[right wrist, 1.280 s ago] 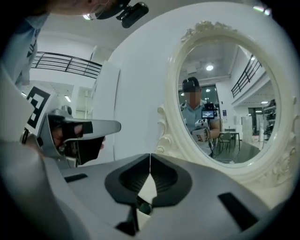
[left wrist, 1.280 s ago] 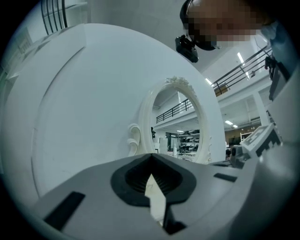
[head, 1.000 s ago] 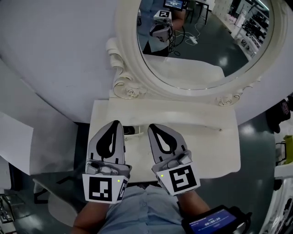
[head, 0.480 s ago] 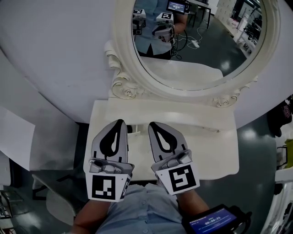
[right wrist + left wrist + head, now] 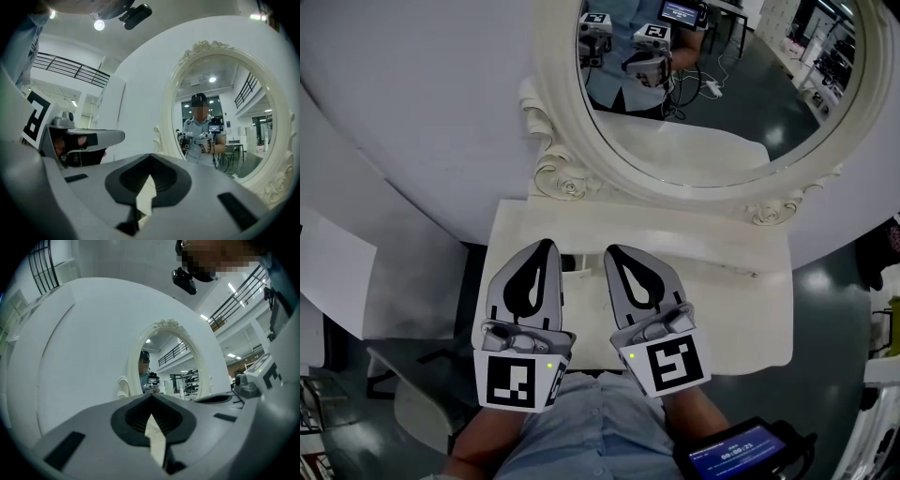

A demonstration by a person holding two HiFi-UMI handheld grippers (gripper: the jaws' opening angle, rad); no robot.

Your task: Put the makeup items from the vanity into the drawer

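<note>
The curved white wall (image 5: 412,122) fills the far left, and its upper part runs out of the picture. Against it stands the oval mirror (image 5: 722,94) in a carved cream frame, cut off at the top. The glass reflects a light-blue shirt and both claws, but little more of the person fits in.

Below the mirror is the white bench (image 5: 731,314). Its near edge and whatever front it has are covered by the two claws and the person's shirt (image 5: 591,436), so no drawer can be made out. At the near right corner a device with a lit screen (image 5: 741,457) is partly cut off, and its print is too small to read.

The left claw (image 5: 546,246) and the right claw (image 5: 612,251) lie side by side over the near left of the bench, both pointing at the mirror. In each gripper view the jaws meet at the tips, with only a pale sliver of bench showing through lower down. Both claws are closed and neither holds anything.

Between the two claws, just beside the left one, a small dark item (image 5: 569,265) lies on the bench. It is half hidden and too small to identify. Toward the far right of the bench lies a thin stick (image 5: 739,269) — faint against the white, well apart from both claws.
</note>
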